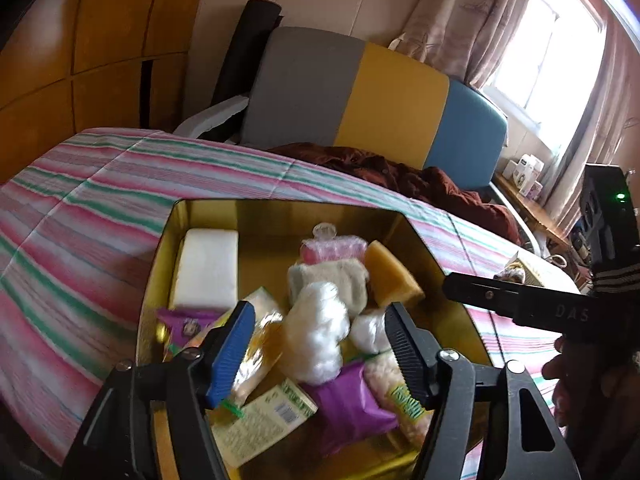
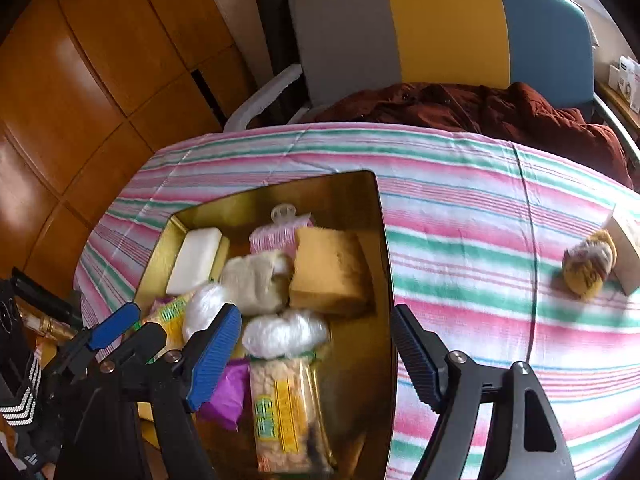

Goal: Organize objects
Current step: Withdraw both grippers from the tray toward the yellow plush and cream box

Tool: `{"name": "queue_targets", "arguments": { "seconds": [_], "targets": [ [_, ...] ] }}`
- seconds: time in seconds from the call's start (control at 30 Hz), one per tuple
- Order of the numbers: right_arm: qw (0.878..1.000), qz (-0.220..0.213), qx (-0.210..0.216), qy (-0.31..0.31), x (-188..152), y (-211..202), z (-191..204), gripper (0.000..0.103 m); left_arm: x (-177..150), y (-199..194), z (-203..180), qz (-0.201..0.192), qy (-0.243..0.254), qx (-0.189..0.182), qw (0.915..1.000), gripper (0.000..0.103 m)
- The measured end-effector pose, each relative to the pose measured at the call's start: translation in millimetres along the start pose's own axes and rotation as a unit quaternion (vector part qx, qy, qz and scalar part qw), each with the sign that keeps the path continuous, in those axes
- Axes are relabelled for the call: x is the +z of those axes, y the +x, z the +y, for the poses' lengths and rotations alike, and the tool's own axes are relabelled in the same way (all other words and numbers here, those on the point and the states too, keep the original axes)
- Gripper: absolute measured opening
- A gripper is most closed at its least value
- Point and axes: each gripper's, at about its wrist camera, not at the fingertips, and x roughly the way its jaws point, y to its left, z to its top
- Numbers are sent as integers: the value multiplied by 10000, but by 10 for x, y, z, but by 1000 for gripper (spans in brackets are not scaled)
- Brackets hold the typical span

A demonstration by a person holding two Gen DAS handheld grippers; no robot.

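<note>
Gold tin (image 2: 384, 264), open and shiny-walled with cut corners, sits on a bed under a sheet (image 2: 480, 216) striped pink, green and white; in the right wrist view its long axis runs from the camera away toward the headboard, and it lies at the sheet's left half. Inside it, a smooth white bar (image 2: 195, 260) lies flat in the far left corner, its length along the tin's. A porous yellow sponge (image 2: 330, 270) fills the far right, a pink ribbed packet (image 2: 280, 232) with a clear hanger tab stands behind it, and a fuzzy cream cloth (image 2: 256, 282) is bunched between bar and sponge. Two crinkly white plastic wads (image 2: 286, 334) sit mid-tin, a clear snack bag (image 2: 286, 412) with yellow print lies lengthwise nearest the camera, and a purple wrapper (image 2: 228, 396) and a pale printed box (image 1: 264, 420) crowd the near left. The left claw (image 1: 320, 354) hangs over this heap with its ribbed blue pads parted about halfway, gripping nothing. The right claw (image 2: 316, 364) stands wider, its pads either side of the snack bag and tin wall without pressing on either. Well apart on the right of the sheet rest a yellow knitted ball (image 2: 590, 266) touching a pale carton (image 2: 626, 252). A rust-brown quilted garment (image 2: 500, 112) is heaped at the head, before a grey, yellow and blue headboard (image 2: 440, 24).
</note>
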Motion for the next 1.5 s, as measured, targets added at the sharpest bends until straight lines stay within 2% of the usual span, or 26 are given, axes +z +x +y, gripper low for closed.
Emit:
{"name": "queue_targets", "arguments": {
  "seconds": [0.2, 0.4, 0.77, 1.0, 1.5],
  "targets": [
    [9999, -108, -71, -29, -220, -117, 83, 79, -186, -128, 30, -37, -28, 220, 9997, 74],
    [9993, -280, -185, -156, -370, -251, 199, 79, -239, -304, -79, -226, 178, 408, 9988, 80],
    [9936, -632, -765, -534, -585, -428, 342, 83, -295, -539, -249, -483, 514, 671, 9953, 86],
    [9926, -650, -900, -487, -620, -480, 222, 83, -350, -563, -338, -482, 715, 717, 9937, 86],
    [9893, -665, -1295, -113, -619, -629, -280, 83, -437, -501, -649, -370, 1207, 559, 9904, 86]
  ]
}}
